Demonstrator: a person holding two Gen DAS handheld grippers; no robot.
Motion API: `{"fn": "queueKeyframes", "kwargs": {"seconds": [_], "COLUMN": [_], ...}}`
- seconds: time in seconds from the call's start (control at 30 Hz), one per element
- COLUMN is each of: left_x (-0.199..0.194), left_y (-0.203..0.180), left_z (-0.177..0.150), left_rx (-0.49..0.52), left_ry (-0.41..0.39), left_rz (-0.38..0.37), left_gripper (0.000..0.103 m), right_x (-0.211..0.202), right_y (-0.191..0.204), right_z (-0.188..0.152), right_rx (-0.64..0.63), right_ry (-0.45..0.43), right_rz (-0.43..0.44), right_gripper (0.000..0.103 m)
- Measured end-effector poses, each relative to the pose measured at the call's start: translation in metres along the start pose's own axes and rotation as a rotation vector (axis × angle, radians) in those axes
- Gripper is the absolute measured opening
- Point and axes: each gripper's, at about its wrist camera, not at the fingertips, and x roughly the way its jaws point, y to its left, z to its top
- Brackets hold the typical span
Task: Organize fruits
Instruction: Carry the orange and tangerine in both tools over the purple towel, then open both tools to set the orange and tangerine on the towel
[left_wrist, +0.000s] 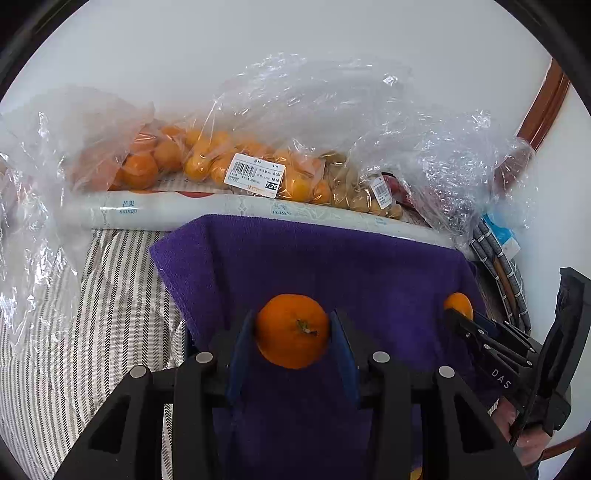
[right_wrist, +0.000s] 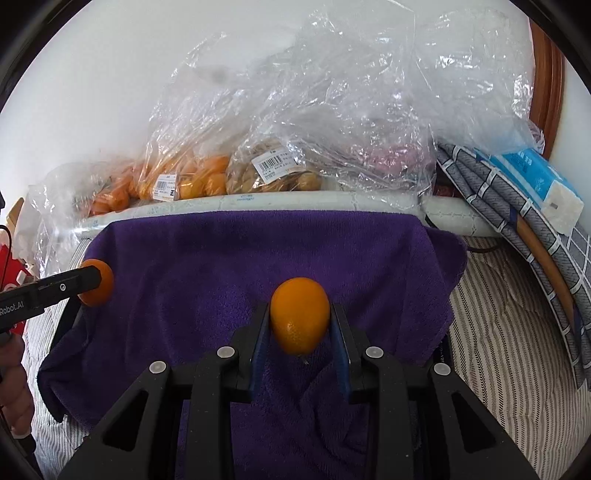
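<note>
My left gripper (left_wrist: 292, 326) is shut on a round orange tangerine (left_wrist: 291, 332) with its stem facing me, held above a purple towel (left_wrist: 332, 266). My right gripper (right_wrist: 300, 325) is shut on a smaller oval orange fruit (right_wrist: 300, 315) over the same towel (right_wrist: 258, 258). Each gripper shows in the other's view: the right one with its fruit (left_wrist: 458, 304) at the right, the left one with its tangerine (right_wrist: 96, 282) at the left. Clear plastic bags of tangerines (left_wrist: 147, 162), small orange fruits (left_wrist: 236, 162) and brownish fruits (left_wrist: 354, 188) lie behind the towel.
A white printed box edge (left_wrist: 221, 210) runs behind the towel, with the bags on it. Striped cloth (left_wrist: 92, 314) covers the surface. A grey checked cloth (right_wrist: 517, 221) and a blue tissue pack (right_wrist: 535, 181) lie at the right. A white wall stands behind.
</note>
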Motion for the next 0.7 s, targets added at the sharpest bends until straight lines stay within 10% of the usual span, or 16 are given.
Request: {"fn": "queueKeyframes", "kwargs": {"seconds": [0.5,0.7], "left_x": [0.015,0.009], "left_y": [0.004,0.002], "left_z": [-0.004,-0.006], "left_rx": [-0.008,-0.006], "left_ry": [0.050,0.045], "left_rz": [0.006,0.006], "left_gripper": [0.041,0.047], "right_x": [0.013,0.001], "right_y": [0.006,0.003], "right_z": [-0.003,-0.002], "right_rx": [-0.017,-0.010], "right_ry": [0.025,0.002], "right_rz": [-0.017,-0.024], "right_gripper": [0.033,0.054]}}
